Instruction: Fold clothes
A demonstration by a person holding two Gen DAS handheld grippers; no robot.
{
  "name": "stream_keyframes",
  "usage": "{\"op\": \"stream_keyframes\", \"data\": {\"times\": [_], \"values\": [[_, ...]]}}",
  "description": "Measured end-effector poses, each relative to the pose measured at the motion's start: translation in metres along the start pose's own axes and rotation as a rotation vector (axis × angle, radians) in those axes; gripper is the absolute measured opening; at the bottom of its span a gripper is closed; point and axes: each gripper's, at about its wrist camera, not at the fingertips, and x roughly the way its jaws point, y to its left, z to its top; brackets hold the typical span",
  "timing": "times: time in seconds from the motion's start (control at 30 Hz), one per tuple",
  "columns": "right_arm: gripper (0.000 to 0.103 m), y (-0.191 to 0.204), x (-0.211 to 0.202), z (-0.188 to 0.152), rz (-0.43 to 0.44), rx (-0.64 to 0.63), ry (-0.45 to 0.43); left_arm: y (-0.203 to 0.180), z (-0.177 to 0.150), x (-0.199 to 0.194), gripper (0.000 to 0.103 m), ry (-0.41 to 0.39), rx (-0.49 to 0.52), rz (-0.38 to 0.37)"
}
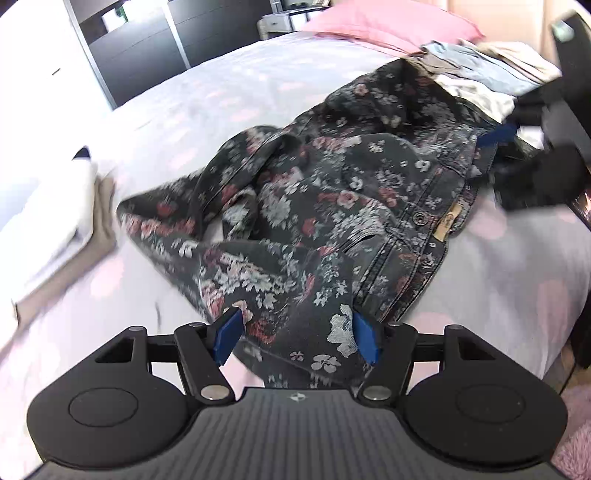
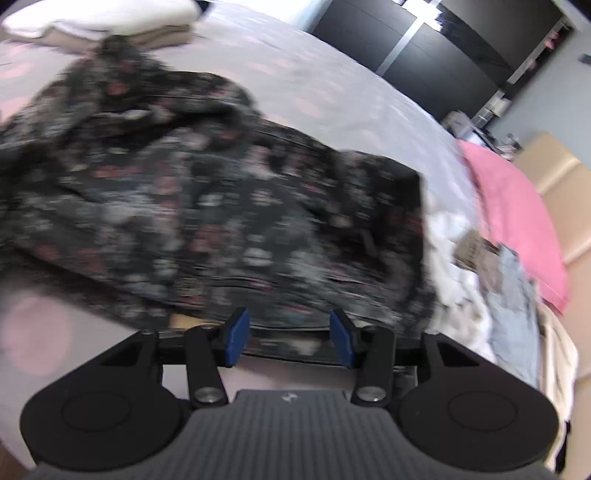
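**Floral jacket spread on bed, both grippers released**

A folded white and beige stack sits at the left edge of the bed. The dark floral denim jacket lies crumpled at the centre of the bedspread. The left gripper stands wide open; a jacket edge lies between its blue pads, not pinched. The right gripper is likewise open over the jacket hem, holding nothing; that view is blurred. An unfolded clothes pile and a pink pillow lie to the right.
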Motion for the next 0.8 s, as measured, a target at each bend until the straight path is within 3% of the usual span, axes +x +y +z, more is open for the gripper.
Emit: {"op": "stream_keyframes", "data": {"times": [0.13,0.23,0.43,0.6,0.8], "values": [[0.052,0.049,-0.010,0.001,0.099,-0.138,-0.073,0.020,-0.002,0.000,0.015,0.028,-0.072,0.008],[0.056,0.081,-0.017,0.000,0.154,-0.258,-0.123,0.042,-0.001,-0.005,0.004,0.049,-0.123,0.041],[0.063,0.123,-0.022,0.002,0.226,-0.412,-0.177,0.098,0.007,-0.016,0.002,0.082,-0.121,0.207],[0.066,0.151,-0.021,0.007,0.237,-0.492,-0.191,0.151,0.002,-0.010,0.002,0.100,-0.200,0.340],[0.066,0.172,-0.011,0.025,0.224,-0.481,-0.138,0.167,-0.006,-0.003,0.002,0.101,-0.251,0.380]]}}
